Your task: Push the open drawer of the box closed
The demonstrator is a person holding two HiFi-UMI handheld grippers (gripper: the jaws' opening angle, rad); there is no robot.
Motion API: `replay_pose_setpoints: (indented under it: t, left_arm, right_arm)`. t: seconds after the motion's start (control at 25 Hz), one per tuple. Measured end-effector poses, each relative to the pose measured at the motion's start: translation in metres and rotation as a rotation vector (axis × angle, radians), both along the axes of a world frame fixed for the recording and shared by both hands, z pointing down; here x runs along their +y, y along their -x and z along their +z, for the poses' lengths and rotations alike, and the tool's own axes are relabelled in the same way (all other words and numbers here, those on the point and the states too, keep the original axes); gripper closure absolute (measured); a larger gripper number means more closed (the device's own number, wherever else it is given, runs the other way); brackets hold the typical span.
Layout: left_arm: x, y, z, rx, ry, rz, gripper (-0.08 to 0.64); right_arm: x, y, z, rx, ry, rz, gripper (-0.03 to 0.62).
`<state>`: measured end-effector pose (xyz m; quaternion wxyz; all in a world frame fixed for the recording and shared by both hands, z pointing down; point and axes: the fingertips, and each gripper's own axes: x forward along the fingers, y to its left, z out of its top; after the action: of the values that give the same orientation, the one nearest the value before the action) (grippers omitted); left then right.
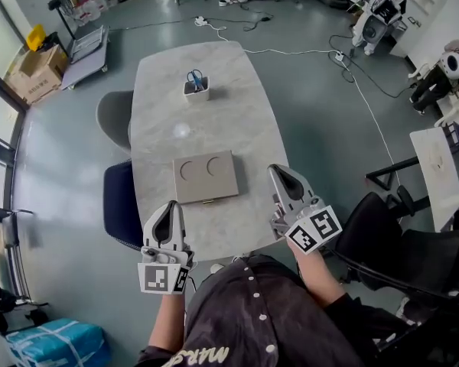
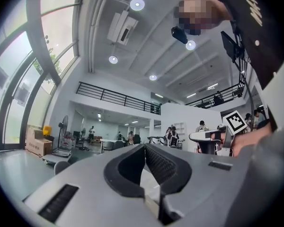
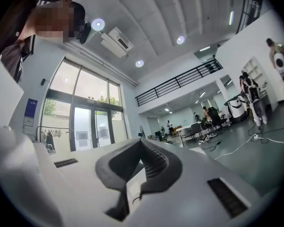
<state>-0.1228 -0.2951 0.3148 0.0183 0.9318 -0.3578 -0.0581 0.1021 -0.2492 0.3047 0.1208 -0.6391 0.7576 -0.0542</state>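
on the bench (image 1: 168, 132), box (image 1: 206, 176) lies flat at mid-length. left gripper (image 1: 168, 209) and right gripper (image 1: 278, 173) sit near its near corners, apart from it. both jaws pressed together, nothing between

Matt tan box (image 1: 206, 177) sits on a glossy, marble-veined table (image 1: 168, 98).

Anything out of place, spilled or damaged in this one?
Nothing stands out. The box lies flat on the table, the cup holding scissors stands upright, and nothing is spilled. From above, how far the drawer is open cannot be told. The left gripper and right gripper are shut and empty.
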Motion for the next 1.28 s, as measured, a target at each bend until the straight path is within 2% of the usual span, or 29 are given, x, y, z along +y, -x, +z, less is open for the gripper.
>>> replay_pose_setpoints:
  t: [0.32, 0.84, 1.28]
  left_arm:
    - [0.01, 0.004, -0.007, 0.008, -0.02, 0.009, 0.543]
    - [0.016, 0.011, -0.012, 0.018, -0.028, -0.01, 0.543]
    - [0.021, 0.01, -0.012, 0.01, -0.026, -0.008, 0.543]
  right_arm:
    - [0.022, -0.007, -0.004, 0.057, -0.006, 0.116, 0.595]
    - [0.02, 0.012, 0.0, 0.065, 0.033, 0.055, 0.595]
    - [0.022, 0.018, 0.003, 0.093, 0.041, 0.05, 0.595]
